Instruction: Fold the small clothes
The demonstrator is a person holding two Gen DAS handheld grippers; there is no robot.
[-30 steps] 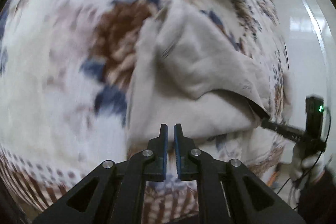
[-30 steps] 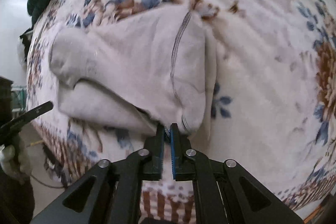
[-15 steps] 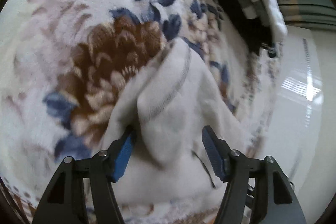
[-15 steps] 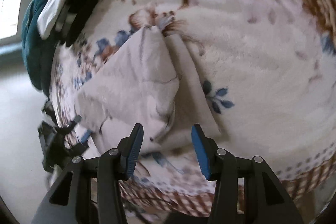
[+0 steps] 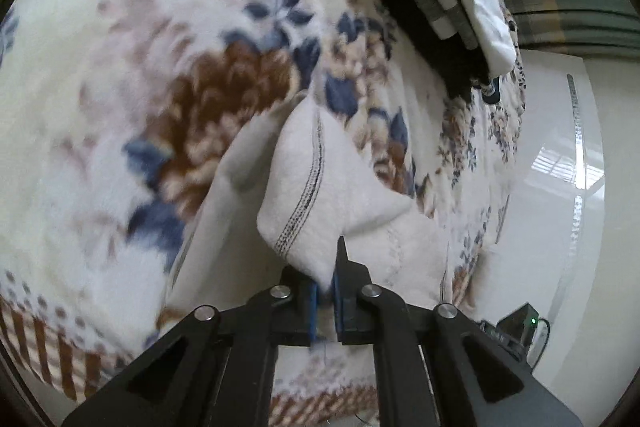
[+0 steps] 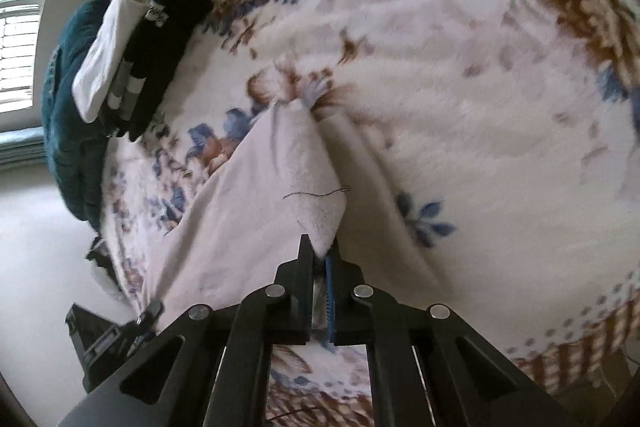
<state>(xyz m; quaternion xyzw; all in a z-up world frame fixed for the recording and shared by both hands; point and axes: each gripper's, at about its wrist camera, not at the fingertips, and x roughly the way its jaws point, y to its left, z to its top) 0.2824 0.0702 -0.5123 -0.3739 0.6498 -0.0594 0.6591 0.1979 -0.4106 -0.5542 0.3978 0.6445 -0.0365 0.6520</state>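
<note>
On my left wrist camera, the left gripper (image 5: pixel 325 281) is pinched tight on a corner of the white garment (image 5: pixel 320 195); the cloth bunches up right between the blue pads and rises away from me in a soft peak. A dark dashed seam (image 5: pixel 310 183) runs down the lifted fold. The rest of the garment lies spread on the floral blanket (image 5: pixel 120 67), just by a big brown flower with blue leaves. Up at the far edge I see a stack of folded clothes (image 5: pixel 436 7), dark ones with a white one on the outer side, resting on the same blanket. Beyond the blanket's edge there is glossy pale floor (image 5: pixel 560 207), and low on the right a small black device with a green light (image 5: pixel 528 323).

Over to my right wrist camera: the right gripper (image 6: pixel 320 259) is clamped on another corner of the same white garment (image 6: pixel 260 195), fabric caught between the jaws and pulled up into a ridge. A loose dark thread (image 6: pixel 316 193) lies across the cloth close to the tips. The garment drapes off to the left over the blanket (image 6: pixel 460 107). The folded stack (image 6: pixel 136 47) sits at upper left, with a teal piece of cloth (image 6: pixel 68 107) just beyond it at the blanket's edge. Part of my other gripper's black frame (image 6: pixel 112 331) shows at lower left.
</note>
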